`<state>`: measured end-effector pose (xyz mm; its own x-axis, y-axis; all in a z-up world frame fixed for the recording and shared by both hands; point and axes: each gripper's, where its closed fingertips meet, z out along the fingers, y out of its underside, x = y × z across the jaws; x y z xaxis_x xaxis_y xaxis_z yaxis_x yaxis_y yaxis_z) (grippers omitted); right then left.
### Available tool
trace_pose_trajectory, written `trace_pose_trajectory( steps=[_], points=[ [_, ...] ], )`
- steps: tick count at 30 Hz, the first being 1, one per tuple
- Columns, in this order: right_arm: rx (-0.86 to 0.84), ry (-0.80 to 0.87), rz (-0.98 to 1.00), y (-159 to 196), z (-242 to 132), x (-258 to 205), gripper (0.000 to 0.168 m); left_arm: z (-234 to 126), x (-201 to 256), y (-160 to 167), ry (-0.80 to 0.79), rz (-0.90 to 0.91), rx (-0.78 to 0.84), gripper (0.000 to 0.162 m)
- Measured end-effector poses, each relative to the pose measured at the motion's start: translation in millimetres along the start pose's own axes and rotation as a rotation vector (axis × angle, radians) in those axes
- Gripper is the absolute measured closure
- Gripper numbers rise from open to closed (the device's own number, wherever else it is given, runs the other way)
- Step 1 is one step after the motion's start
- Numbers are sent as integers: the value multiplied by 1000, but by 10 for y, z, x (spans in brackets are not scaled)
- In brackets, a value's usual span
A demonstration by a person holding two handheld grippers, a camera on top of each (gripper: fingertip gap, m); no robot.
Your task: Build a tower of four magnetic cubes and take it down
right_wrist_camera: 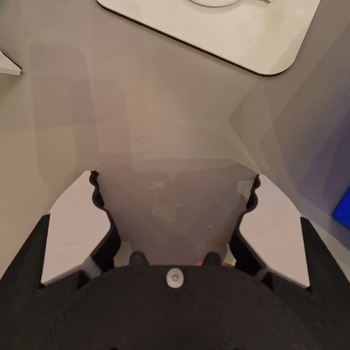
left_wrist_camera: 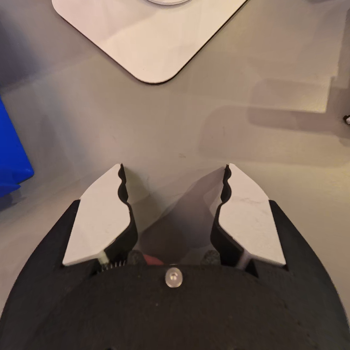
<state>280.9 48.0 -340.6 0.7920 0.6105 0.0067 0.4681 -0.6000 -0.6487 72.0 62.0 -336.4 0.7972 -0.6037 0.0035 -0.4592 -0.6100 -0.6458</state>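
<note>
Left gripper (left_wrist_camera: 174,166) and right gripper (right_wrist_camera: 176,173): jaws apart, empty, above bare surface (left_wrist_camera: 170,123); no magnetic cubes visible, bearing indeterminable.

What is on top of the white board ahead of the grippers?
A round clear or white object sits on the white board, cut off by the frame. No cubes are visible.

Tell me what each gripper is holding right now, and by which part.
Nothing is held. The left gripper and the right gripper both stand open, with only the bare grey tabletop showing between their fingers. No cubes are in view.
</note>
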Motion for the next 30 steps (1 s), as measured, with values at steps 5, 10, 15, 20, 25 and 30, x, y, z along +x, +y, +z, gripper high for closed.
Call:
trace_pose_trajectory(
  steps=[5, 10, 15, 20, 25, 30],
  points=[
    [20, 0, -2, 5, -40, -18, 33, -25, -2, -5, -35, 20, 35, 65],
    [16, 16, 13, 11, -36, -17, 31, -40, 23, 4, -36, 25, 40, 70],
    [21, 21, 11, 22, -58, -31, 33, -50, 77, -1, -24, 45, 48, 81],
    [79, 83, -22, -3, -195, 29, 35, -98, 31, -5, -45, 96, 73, 89],
    [278, 238, 26, -176, -796, 349, 47, -419, -52, -154, -61, 68, 242, 84],
    [427, 364, 117, -277, -1303, 939, 67, -994, -621, -464, -252, -8, 463, 83]
  ],
)
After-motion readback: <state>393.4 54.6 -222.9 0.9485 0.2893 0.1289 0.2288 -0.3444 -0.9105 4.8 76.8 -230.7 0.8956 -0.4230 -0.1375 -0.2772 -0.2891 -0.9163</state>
